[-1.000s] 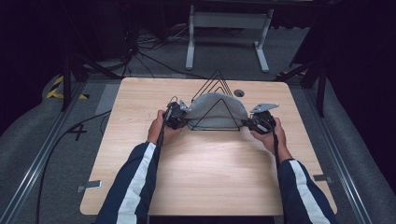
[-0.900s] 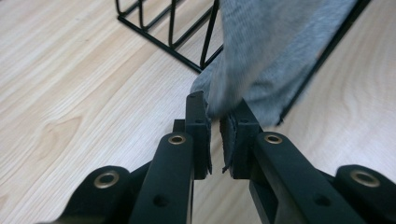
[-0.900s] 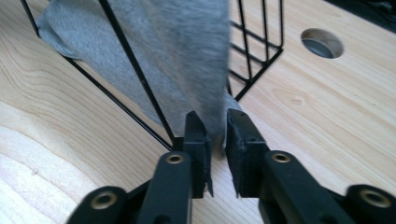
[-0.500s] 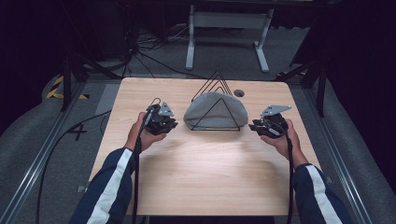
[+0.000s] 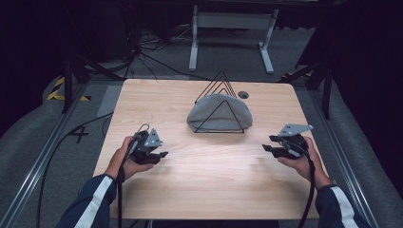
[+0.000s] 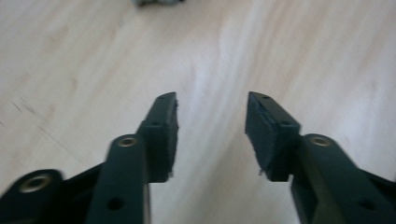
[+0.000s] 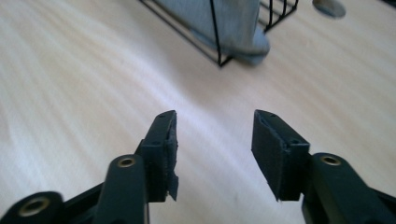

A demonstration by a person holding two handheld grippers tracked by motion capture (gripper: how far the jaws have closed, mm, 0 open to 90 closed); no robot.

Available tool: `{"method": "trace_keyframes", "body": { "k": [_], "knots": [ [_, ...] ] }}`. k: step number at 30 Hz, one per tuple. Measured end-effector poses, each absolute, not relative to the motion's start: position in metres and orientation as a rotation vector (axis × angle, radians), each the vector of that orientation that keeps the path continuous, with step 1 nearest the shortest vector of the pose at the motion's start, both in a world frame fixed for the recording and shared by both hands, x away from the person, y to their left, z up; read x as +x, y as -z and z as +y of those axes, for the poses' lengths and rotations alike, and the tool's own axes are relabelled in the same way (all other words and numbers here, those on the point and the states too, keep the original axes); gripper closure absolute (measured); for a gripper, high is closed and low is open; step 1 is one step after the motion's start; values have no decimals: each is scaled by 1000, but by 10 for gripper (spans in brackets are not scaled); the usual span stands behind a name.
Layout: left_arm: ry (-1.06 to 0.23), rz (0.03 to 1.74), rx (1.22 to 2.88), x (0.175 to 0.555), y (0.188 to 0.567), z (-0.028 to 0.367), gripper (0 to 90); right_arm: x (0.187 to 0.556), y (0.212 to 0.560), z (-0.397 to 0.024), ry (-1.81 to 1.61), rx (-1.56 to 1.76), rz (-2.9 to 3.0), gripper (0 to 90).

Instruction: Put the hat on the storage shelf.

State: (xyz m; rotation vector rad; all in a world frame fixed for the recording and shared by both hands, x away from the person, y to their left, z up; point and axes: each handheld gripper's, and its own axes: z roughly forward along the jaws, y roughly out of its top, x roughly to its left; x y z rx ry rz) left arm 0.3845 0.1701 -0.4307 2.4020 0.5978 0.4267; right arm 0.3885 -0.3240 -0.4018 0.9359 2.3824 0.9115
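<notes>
A grey cloth (image 5: 216,111) sits tucked in a black wire rack (image 5: 219,99) of triangular loops, at the middle back of the wooden table (image 5: 204,180). The left gripper (image 5: 161,154) is held over the table's left front, well clear of the rack. Its jaws have just been opening, and in the left gripper view (image 6: 212,133) nothing lies between them. The right gripper (image 5: 268,148) hovers at the right front, also apart from the rack. Its jaws have just been opening too and are empty (image 7: 214,149). The rack (image 7: 219,32) and cloth (image 7: 233,23) lie ahead of them.
A round hole (image 5: 243,94) is in the table top just behind the rack. Beyond the table stands a white metal frame (image 5: 228,33) on the dark floor, with cables (image 5: 142,52) at the back left. A rail (image 5: 38,166) runs along the table's left side.
Both hands have drawn away from the rack, outward and toward the table's front. Both grippers let go of the cloth and rack and their jaws have opened.
</notes>
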Motion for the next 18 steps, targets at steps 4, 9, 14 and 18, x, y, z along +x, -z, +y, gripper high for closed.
{"method": "trace_keyframes", "body": {
  "k": [4, 9, 14, 18],
  "knots": [
    [-412, 634, 2390, 362, 451, 186, 383, 360, 428, -340, -902, 950, 2387, 422],
    [-351, 687, 2314, 341, 470, 205, 308, 333, 458, -353, -955, 1045, 2383, 325],
    [-300, 730, 2234, 335, 481, 214, 262, 320, 466, -357, -1003, 1072, 2354, 263],
    [-314, 783, 2228, 338, 482, 213, 160, 320, 468, -355, -1015, 1076, 2336, 216]
  ]
}}
